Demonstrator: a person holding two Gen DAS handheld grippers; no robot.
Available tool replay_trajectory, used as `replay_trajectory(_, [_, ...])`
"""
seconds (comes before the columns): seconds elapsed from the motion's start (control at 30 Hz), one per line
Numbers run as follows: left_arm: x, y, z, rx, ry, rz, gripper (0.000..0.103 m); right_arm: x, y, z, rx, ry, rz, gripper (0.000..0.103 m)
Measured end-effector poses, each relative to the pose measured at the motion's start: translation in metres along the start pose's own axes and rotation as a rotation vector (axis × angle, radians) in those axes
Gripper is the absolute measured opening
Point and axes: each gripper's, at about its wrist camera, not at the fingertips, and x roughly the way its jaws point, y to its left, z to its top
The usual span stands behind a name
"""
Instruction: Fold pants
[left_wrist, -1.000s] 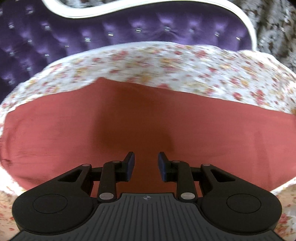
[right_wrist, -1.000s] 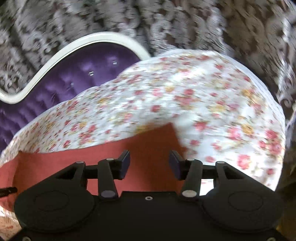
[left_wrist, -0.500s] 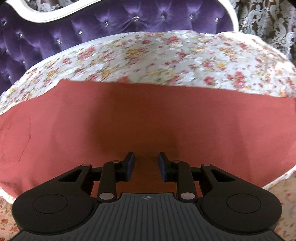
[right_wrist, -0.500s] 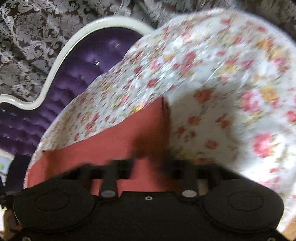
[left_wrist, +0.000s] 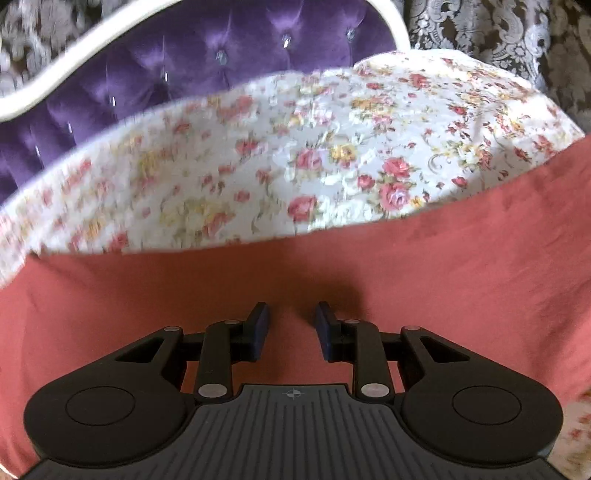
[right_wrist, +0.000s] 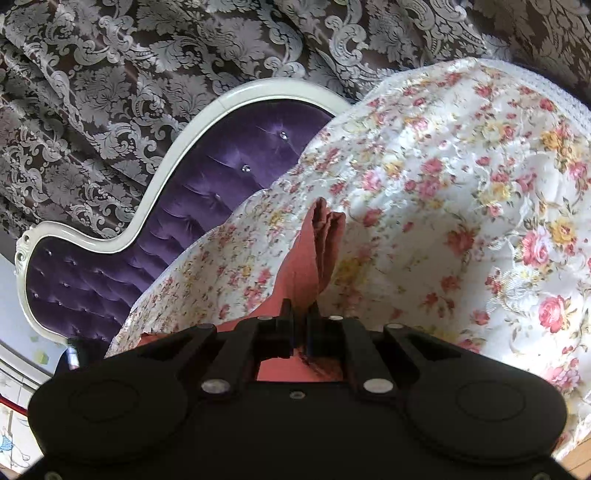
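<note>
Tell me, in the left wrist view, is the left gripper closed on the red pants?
No, the left gripper hangs over the flat red pants with its jaws apart and no cloth pinched between them.

Rust-red pants (left_wrist: 424, 280) spread flat on floral bedspread, one end (right_wrist: 325, 236) bunched upward

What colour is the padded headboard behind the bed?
Deep purple, button-tufted, with a white curved frame: the padded headboard shows best in the right wrist view.

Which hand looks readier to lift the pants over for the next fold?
Probably the right: the right gripper has pinched an edge of the pants. The left gripper is open above flat cloth.
</note>
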Motion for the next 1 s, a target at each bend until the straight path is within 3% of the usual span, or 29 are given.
replay_trajectory(0.1, [-0.006, 0.002, -0.001, 0.012, 0.0, 0.002, 0.027, -0.001, 0.017, 0.002, -0.006, 0.002, 0.011, 0.013])
replay_trajectory(0.17, [-0.013, 0.016, -0.005, -0.031, -0.004, -0.016, 0.027, 0.001, 0.036, 0.002, -0.026, -0.001, 0.023, 0.013])
replay_trajectory(0.3, [-0.027, 0.063, -0.022, -0.096, -0.011, 0.035, 0.027, 0.015, 0.083, 0.001, -0.068, 0.025, 0.094, 0.014])
replay_trajectory(0.5, [-0.048, 0.151, -0.065, -0.211, 0.002, 0.116, 0.027, 0.082, 0.173, -0.024, -0.148, 0.137, 0.242, 0.014])
replay_trajectory(0.63, [-0.062, 0.204, -0.097, -0.284, 0.01, 0.17, 0.027, 0.141, 0.224, -0.057, -0.191, 0.229, 0.294, 0.014])
replay_trajectory(0.9, [-0.077, 0.276, -0.137, -0.418, 0.027, 0.246, 0.027, 0.245, 0.27, -0.131, -0.22, 0.375, 0.26, 0.014])
replay_trajectory(0.97, [-0.08, 0.282, -0.142, -0.438, 0.025, 0.249, 0.027, 0.256, 0.279, -0.149, -0.275, 0.391, 0.236, 0.016])
replay_trajectory(1.0, [-0.08, 0.284, -0.142, -0.444, 0.026, 0.247, 0.027, 0.261, 0.283, -0.156, -0.325, 0.387, 0.221, 0.021])
